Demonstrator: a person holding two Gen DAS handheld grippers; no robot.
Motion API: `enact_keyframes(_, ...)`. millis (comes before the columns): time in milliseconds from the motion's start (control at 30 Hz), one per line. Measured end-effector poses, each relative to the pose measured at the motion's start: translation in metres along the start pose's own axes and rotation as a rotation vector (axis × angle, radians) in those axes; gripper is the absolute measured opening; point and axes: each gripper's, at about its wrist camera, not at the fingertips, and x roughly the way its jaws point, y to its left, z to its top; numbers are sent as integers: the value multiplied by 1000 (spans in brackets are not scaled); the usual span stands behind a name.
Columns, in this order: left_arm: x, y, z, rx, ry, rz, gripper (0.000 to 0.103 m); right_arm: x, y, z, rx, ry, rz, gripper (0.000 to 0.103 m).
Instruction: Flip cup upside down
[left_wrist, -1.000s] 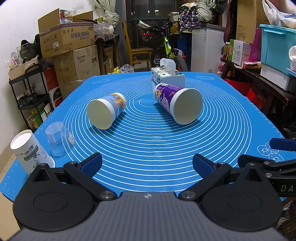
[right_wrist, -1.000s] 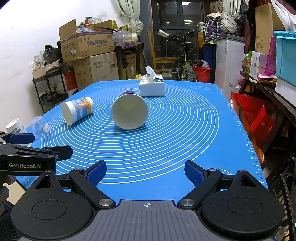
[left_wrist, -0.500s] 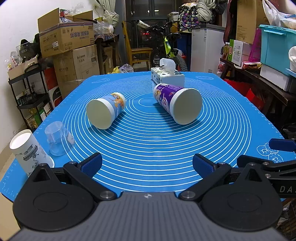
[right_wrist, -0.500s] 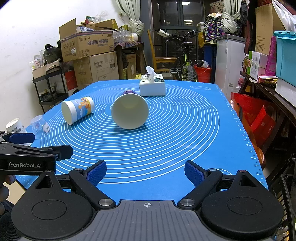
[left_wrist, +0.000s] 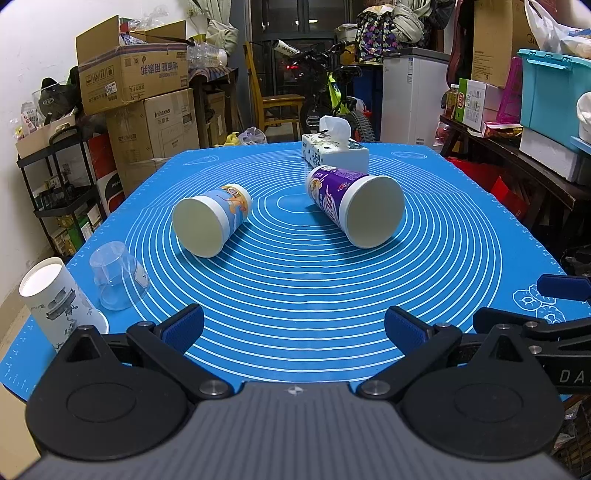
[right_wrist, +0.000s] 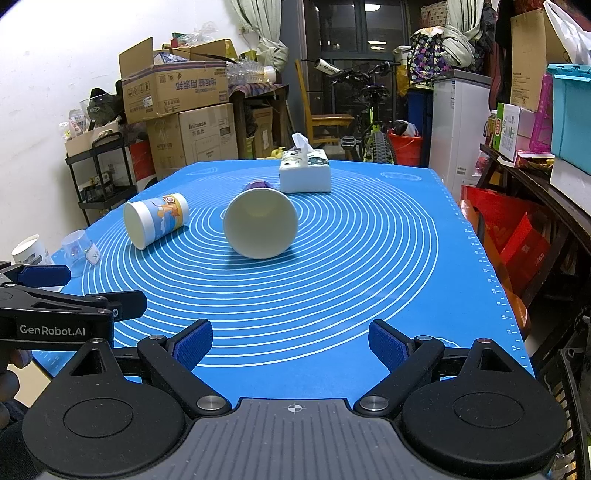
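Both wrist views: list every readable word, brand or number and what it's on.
"GenRobot.AI": side of the left gripper.
"DA", cut off at the frame edge: side of the right gripper.
"inbaxss", roughly; print is small: lower cardboard box.
Upper cardboard box: Chinese print upside down, not readable.
Purple cup, blue cup, tissue box, mat edge ruler numbers: too small or blurred.
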Motion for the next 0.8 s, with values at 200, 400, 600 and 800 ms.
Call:
enact_keyframes(200, 0, 0, 0, 0, 0, 0, 102, 0, 0, 0, -1, 0, -1, 92)
enact_keyframes(400, 0, 0, 0, 1, 1, 0, 102, 0, 0, 0, -2, -1, 0, 92)
enact_keyframes(600, 1, -1, -1, 2, 2, 1, 102, 1, 0, 0, 0, 0, 0, 92)
enact_keyframes(800, 2, -1, -1, 3, 2, 3, 102, 2, -1, -4, 1, -4, 3, 92)
